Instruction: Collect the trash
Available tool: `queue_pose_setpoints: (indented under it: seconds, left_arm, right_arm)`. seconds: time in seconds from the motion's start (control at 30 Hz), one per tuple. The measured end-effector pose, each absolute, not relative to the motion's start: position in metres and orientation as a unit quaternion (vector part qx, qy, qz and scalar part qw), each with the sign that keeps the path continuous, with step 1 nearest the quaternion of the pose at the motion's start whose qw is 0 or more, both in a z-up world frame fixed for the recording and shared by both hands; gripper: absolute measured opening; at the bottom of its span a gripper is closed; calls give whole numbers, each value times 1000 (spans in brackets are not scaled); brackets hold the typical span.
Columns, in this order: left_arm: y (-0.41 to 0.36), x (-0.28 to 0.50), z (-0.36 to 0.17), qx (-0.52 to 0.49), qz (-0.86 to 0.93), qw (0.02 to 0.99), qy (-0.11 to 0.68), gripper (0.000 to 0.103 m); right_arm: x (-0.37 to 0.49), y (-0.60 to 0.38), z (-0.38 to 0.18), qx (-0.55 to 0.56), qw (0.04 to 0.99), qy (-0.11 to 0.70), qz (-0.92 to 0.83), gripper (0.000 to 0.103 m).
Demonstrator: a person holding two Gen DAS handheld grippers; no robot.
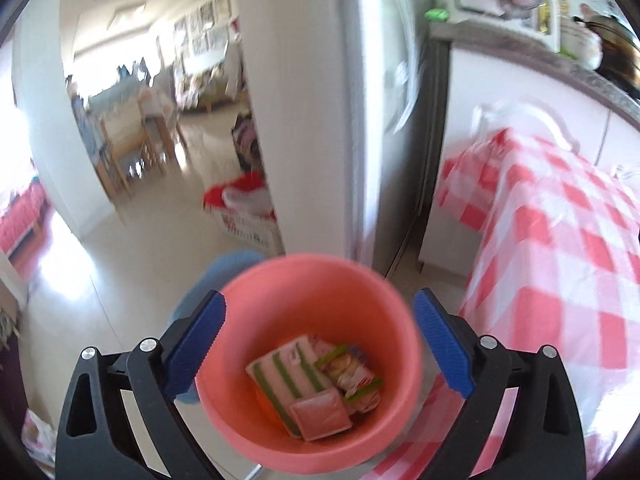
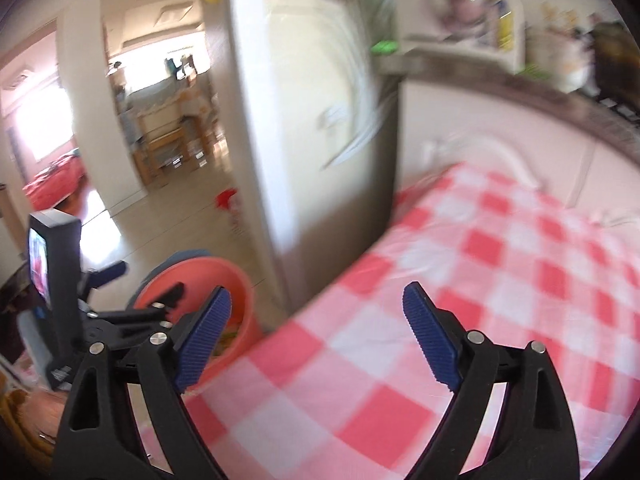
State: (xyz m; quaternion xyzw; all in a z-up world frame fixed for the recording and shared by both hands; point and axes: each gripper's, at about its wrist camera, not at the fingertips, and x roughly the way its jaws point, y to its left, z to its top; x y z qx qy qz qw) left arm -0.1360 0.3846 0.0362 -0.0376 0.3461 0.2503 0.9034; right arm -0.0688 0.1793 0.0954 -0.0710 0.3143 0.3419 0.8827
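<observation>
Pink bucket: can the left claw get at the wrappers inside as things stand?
Probably yes. The left claw is open above the pink bucket, whose top is uncovered; the wrappers lie exposed at the bottom.

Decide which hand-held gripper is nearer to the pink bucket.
Left. The left hand-held gripper hovers open right above the pink bucket; the right hand-held gripper is open over the checked tablecloth beside it.
</observation>
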Motion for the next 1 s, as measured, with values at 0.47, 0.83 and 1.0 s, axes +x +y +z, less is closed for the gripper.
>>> queue_pose_setpoints:
  seconds: [0.47,0.83,1.0]
  left_arm:
    - [239,-130,142,1,115,967,228,98]
    - [97,-157,204,15,-44,987,157,98]
    - [49,-178,222,28,-87,987,133,98]
  right_arm:
    - [-128,-1,179,-51,972,181,140,94]
    - [-214,-127,226,-12,995,94,-18,97]
    - [-256,-167,239,8,996,61,-70,99]
